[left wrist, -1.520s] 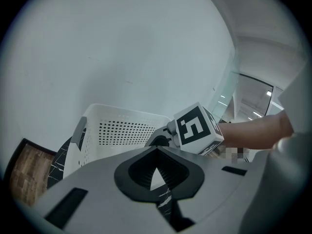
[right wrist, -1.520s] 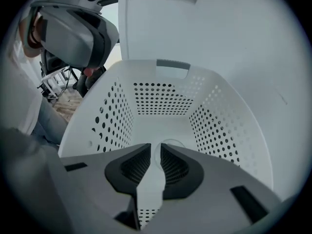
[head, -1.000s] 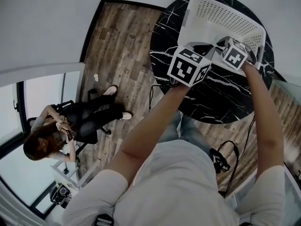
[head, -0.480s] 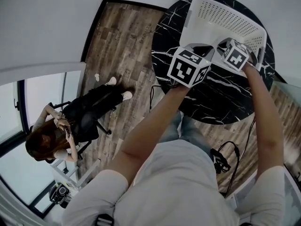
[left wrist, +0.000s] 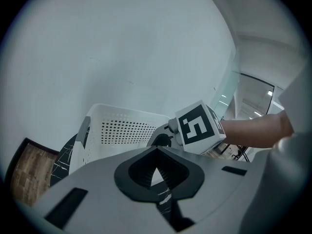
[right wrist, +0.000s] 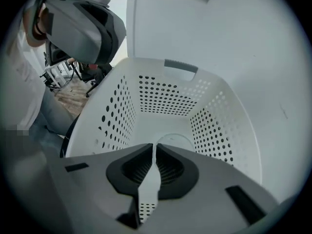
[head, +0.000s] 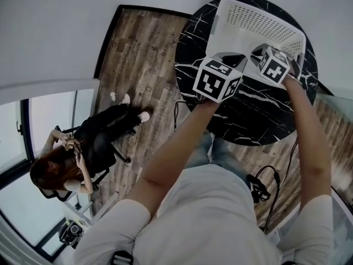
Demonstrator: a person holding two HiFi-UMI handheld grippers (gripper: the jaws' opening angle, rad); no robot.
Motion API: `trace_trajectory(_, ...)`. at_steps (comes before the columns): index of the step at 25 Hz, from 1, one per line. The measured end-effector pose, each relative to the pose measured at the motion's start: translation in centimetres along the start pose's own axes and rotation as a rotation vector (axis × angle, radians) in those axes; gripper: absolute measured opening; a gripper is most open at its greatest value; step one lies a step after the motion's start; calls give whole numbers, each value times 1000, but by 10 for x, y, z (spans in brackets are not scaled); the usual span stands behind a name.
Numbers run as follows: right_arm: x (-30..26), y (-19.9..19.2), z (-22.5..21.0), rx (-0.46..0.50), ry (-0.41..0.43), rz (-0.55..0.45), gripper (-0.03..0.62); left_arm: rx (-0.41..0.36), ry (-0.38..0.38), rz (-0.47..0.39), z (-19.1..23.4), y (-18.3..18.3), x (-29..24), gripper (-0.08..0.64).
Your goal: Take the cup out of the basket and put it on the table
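Note:
A white perforated basket (head: 259,24) stands on the round black marble table (head: 248,109). In the right gripper view I look into the basket (right wrist: 161,96) and see a white cup's rim (right wrist: 174,140) at its bottom, just beyond the jaws. My right gripper (right wrist: 155,147) hangs over the basket's near rim, its jaws parted by a narrow slit with nothing between them. My left gripper (left wrist: 156,150) is shut and empty, beside the basket (left wrist: 122,126) at its near left corner. From the head view only the two marker cubes (head: 218,79) (head: 274,64) show, with the jaws hidden beneath them.
A person sits on a chair (head: 71,153) on the wood floor at the left. Cables (head: 259,186) lie on the floor below the table. A pale wall runs behind the table, and a glass panel (head: 336,109) stands at the right.
Both grippers stay almost where they were at the basket's near rim. The seated person at the left has drawn their feet in.

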State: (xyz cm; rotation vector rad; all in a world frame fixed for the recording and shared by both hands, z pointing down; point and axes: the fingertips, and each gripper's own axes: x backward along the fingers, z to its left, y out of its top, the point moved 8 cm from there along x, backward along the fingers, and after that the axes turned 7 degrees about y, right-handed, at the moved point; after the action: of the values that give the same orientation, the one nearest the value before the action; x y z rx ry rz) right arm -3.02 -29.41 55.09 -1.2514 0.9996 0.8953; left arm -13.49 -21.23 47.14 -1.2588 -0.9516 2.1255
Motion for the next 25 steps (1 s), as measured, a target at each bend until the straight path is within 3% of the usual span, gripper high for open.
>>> trace_trajectory(25,123,32,54,97,-148,-50,26,-53,14,-82,-40,22,49,-2)
